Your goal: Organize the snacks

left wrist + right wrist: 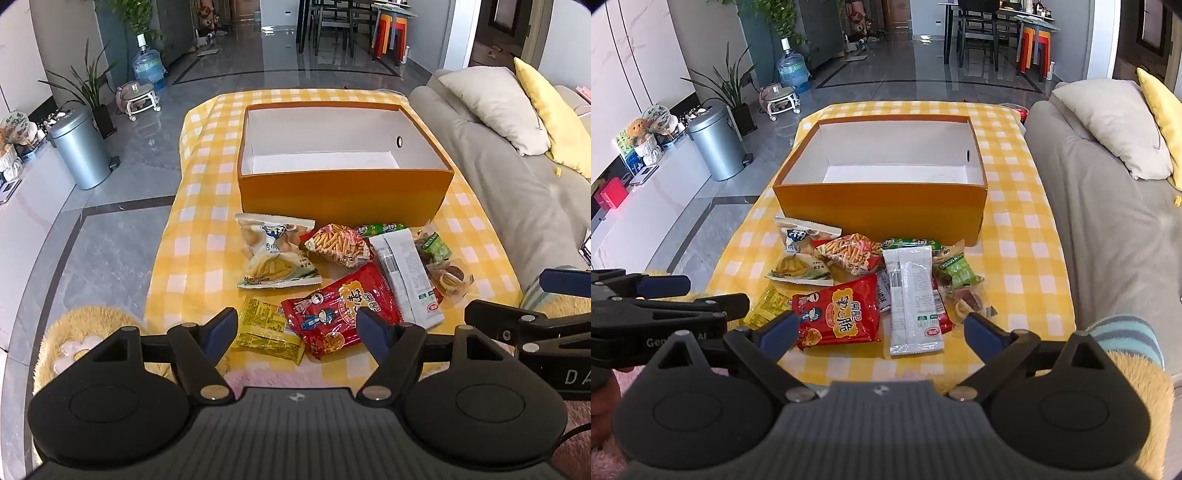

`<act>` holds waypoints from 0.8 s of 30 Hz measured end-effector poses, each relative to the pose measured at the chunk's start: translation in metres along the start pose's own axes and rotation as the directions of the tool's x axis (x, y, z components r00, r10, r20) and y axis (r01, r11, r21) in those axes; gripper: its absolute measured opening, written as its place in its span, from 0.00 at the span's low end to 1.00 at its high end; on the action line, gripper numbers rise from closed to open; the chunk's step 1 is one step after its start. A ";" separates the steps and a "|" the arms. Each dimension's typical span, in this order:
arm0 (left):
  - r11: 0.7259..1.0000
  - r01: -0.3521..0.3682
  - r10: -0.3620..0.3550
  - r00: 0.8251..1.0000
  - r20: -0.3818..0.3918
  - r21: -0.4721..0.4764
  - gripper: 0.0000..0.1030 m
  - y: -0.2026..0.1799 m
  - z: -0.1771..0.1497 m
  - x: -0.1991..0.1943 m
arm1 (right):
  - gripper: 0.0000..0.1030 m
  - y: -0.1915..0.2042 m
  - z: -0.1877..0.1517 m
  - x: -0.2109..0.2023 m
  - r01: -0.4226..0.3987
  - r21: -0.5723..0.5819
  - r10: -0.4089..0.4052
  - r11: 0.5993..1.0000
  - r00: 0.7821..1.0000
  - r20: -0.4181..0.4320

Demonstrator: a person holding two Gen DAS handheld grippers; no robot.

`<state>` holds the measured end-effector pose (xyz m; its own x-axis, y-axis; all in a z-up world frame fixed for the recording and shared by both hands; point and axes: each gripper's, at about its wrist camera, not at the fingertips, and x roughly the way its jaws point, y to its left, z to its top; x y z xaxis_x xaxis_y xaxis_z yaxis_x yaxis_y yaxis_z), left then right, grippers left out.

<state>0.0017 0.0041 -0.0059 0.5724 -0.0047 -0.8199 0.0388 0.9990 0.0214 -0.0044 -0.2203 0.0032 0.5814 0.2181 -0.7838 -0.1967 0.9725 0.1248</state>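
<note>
An open orange box point(343, 192) point(879, 208) with a white, empty inside stands on the yellow checked table. In front of it lies a pile of snack packets: a red bag point(340, 310) point(836, 317), a yellow packet point(266, 328) point(766, 302), a pale chip bag point(273, 254) point(798, 258), a bag of orange sticks point(338, 245) point(849, 253), a long white packet point(406, 277) point(914, 299) and a green packet point(436, 247) point(956, 271). My left gripper point(297, 328) is open and empty at the table's near edge, over the yellow and red packets. My right gripper point(881, 332) is open and empty, low before the red bag and white packet.
A grey sofa point(517, 177) point(1108, 221) with cushions runs along the table's right side. A metal bin point(81, 147) point(716, 144), plants and a water jug stand on the tiled floor to the left. The table cloth point(199, 229) shows left of the snacks.
</note>
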 end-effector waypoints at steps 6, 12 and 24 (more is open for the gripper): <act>1.000 0.001 -0.001 1.000 -0.002 0.001 0.83 0.001 0.000 0.002 | 0.91 0.002 0.003 0.001 0.001 -0.014 -0.001 1.000 1.000 -0.004; 1.000 0.001 -0.001 1.000 -0.002 0.000 0.83 0.001 0.000 0.002 | 0.91 0.002 0.004 0.001 0.002 -0.015 -0.002 1.000 1.000 -0.005; 1.000 0.001 -0.001 1.000 -0.003 -0.001 0.83 0.001 0.000 0.002 | 0.91 0.002 0.004 0.002 0.005 -0.018 -0.005 1.000 1.000 -0.005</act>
<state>0.0028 0.0055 -0.0074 0.5703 -0.0053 -0.8214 0.0387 0.9990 0.0204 -0.0005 -0.2175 0.0049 0.5787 0.2130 -0.7872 -0.2079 0.9719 0.1101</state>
